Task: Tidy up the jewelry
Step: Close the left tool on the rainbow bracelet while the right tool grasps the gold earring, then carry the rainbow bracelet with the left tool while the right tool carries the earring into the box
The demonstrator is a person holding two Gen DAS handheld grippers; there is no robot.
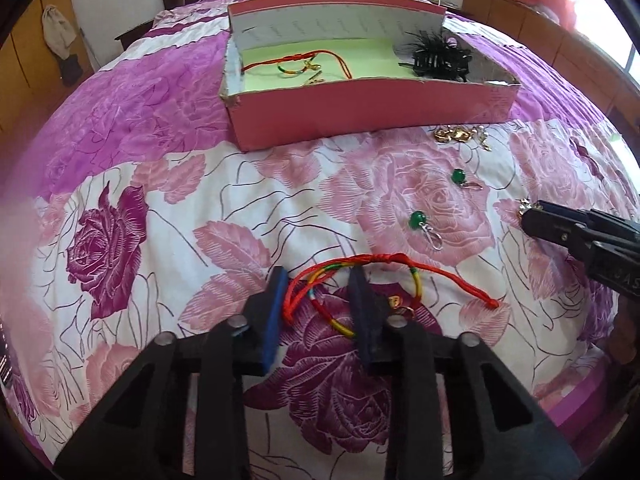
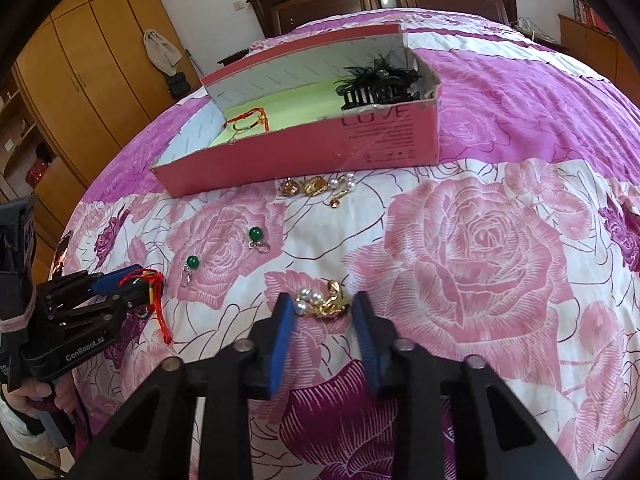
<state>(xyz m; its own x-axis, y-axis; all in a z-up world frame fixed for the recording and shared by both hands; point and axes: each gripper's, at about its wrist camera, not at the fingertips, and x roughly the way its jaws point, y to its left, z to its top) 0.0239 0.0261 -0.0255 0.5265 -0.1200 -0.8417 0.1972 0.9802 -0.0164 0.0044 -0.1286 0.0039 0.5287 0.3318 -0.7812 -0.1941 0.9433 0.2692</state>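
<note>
Left gripper [image 1: 318,276] fingers parted, straddling red braided bracelet [image 1: 384,280] on bed [image 1: 200,208], right gripper [image 2: 322,304] open around pearl-gold earring [image 2: 322,302], pink box [image 2: 304,148] printed "LOVE", left handle marked "GenRobot.AI".

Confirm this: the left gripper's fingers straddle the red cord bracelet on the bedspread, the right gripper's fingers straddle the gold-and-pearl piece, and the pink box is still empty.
Not quite: the pink box is not empty. The right wrist view shows a red cord bracelet and a black feathered hair clip inside it. The rest holds: the left gripper straddles the red cord bracelet on the bedspread, and the right gripper straddles the gold-and-pearl piece.
</note>
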